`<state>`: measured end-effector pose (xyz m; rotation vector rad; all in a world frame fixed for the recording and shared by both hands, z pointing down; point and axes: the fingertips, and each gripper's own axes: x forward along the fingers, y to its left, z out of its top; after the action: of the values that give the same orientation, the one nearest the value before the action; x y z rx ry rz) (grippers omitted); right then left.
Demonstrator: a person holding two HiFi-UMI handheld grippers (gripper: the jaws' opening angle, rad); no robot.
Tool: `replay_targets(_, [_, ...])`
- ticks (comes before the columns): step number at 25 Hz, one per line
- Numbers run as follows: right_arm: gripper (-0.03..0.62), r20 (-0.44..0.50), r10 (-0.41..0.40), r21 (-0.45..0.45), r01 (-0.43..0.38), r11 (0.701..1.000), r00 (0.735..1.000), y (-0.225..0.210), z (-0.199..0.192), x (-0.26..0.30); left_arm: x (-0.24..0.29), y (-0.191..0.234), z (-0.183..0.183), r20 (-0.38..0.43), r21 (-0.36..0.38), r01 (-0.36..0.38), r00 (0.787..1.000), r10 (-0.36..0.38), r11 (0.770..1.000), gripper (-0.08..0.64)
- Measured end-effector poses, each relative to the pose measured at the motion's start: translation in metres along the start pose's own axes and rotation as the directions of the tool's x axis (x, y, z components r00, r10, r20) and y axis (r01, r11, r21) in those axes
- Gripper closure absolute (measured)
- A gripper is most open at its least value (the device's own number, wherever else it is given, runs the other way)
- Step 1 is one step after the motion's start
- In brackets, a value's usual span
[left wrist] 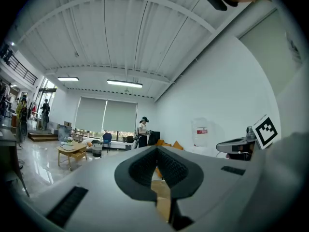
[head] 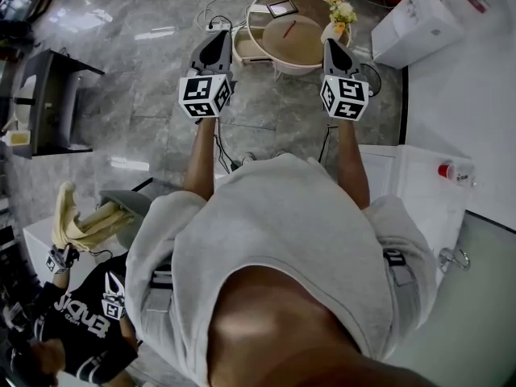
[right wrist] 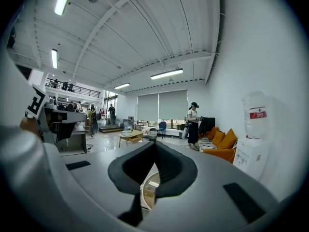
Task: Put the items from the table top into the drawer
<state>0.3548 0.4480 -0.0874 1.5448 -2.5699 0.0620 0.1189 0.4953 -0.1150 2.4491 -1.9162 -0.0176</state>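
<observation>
A round beige low table (head: 310, 53) stands on the marble floor ahead of me. On it lie a small framed tablet (head: 282, 8), a thin red stick (head: 291, 28) and a vase of yellow flowers (head: 341, 10). A tray-like part that looks like an open drawer (head: 244, 48) juts from the table's left side. My left gripper (head: 216, 42) is held level in the air short of the table, shut and empty; in its own view the left gripper (left wrist: 155, 152) has its pads together. My right gripper (head: 332, 48) hangs near the flowers, also shut with nothing in it, and the right gripper (right wrist: 154, 147) shows closed pads.
A white water dispenser (head: 419, 14) stands at the upper right. A white counter (head: 419, 208) at the right carries a red-capped bottle (head: 454, 172). A dark desk (head: 52, 103) is at the left. A person in a black shirt (head: 81, 321) sits low at my left.
</observation>
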Motion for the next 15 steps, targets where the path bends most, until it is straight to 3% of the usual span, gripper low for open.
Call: replay_targets(15, [0.569, -0.013, 0.085, -0.024, -0.086, 0.996, 0.996, -0.023, -0.015, 0.004, 0.005, -0.032, -0.004, -0.021, 0.026, -0.076, 0.997, 0.077, 0.997, 0.545])
